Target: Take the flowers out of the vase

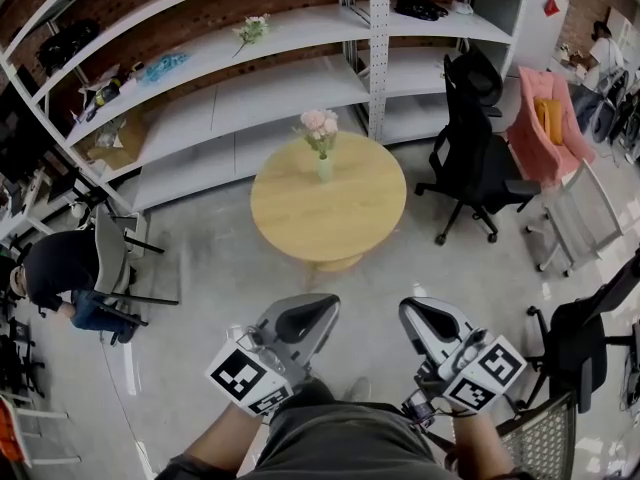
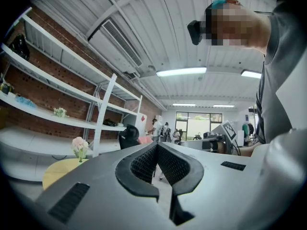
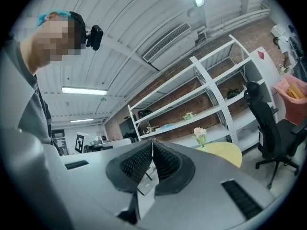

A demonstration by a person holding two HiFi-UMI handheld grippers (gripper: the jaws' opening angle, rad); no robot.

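Pink flowers [image 1: 320, 123] stand in a small pale green vase [image 1: 324, 167] near the far edge of a round wooden table [image 1: 330, 213]. The same flowers [image 2: 79, 145] show far off at the left of the left gripper view, and the flowers [image 3: 200, 133] sit right of centre in the right gripper view. My left gripper [image 1: 322, 301] and right gripper [image 1: 408, 307] are both held low near my body, well short of the table. Each is shut with its tips touching and nothing between them.
White metal shelving [image 1: 250, 78] runs along the brick wall behind the table, with another flower bunch [image 1: 252, 30] on it. A black office chair [image 1: 475, 148] stands right of the table, a pink chair [image 1: 548, 128] beyond it. A seated person [image 1: 65, 273] is at the left.
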